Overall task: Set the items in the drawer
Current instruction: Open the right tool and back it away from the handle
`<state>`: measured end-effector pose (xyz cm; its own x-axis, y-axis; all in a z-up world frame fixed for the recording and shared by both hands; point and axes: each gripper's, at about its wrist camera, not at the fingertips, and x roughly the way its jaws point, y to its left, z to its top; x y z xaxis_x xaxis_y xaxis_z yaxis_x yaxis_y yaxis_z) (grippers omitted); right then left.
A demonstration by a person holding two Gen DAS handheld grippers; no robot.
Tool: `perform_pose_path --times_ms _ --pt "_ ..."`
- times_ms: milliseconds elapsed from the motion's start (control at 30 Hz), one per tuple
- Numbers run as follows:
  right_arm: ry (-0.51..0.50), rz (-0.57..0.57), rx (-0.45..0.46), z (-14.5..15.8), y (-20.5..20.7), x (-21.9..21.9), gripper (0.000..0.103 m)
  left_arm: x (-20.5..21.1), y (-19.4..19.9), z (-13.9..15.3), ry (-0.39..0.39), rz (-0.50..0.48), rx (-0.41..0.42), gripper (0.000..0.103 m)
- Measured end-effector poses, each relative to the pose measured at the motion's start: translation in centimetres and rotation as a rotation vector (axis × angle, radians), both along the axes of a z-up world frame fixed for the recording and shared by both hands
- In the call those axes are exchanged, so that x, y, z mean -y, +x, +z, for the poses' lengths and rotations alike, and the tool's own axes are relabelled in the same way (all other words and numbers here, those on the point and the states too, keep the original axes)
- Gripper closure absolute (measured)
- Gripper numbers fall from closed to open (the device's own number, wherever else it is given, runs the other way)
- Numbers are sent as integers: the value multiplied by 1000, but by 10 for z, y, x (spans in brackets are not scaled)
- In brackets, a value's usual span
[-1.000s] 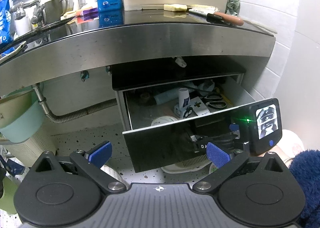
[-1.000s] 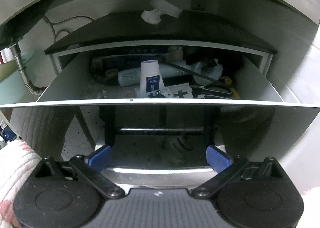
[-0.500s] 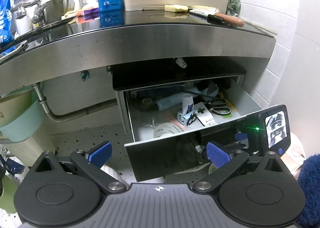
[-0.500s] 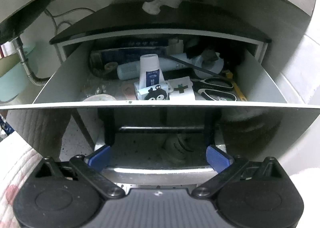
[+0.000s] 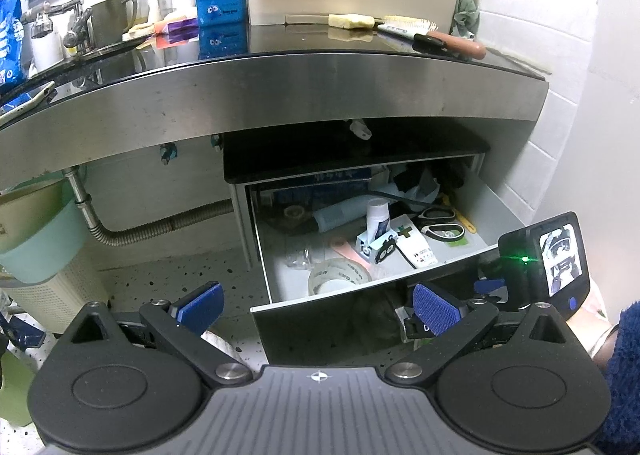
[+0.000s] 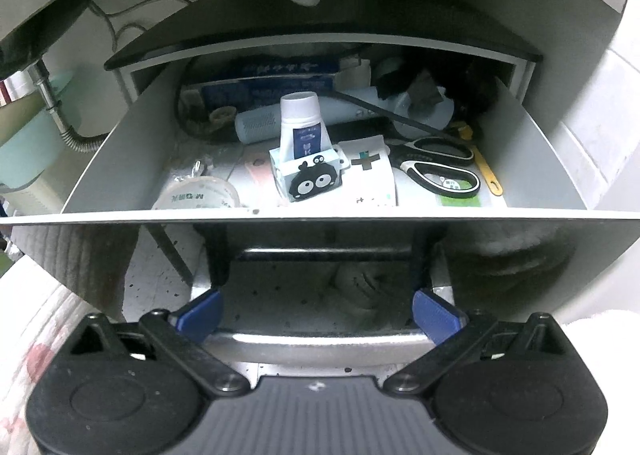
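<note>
Stainless counter (image 5: 280, 87) above the open drawer (image 6: 320, 215), right of a corrugated drain hose (image 5: 160, 229). Scissors (image 6: 440, 167) lie far right inside. Right gripper (image 6: 318, 315) wide-spread, possibly hooking the drawer front; left gripper (image 5: 318, 303) wide-spread, empty.

Dim, cool indoor light, glare on the steel counter edge (image 5: 280, 87), fisheye-bent borders.

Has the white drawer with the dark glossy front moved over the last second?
Yes. The white drawer with the dark glossy front has slid outward from under the steel counter edge, exposing the tape roll.
</note>
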<state>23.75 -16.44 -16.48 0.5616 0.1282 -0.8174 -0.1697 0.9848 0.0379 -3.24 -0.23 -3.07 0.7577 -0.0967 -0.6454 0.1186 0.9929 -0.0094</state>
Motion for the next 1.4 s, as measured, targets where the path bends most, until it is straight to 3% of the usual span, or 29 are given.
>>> perform_pose_path --times_ms 1000,1400 --pt "12 14 -41 6 -2 4 1 2 -1 3 -11 -21 12 1" --pt "74 -6 84 12 -21 13 3 3 10 12 -3 -14 22 1"
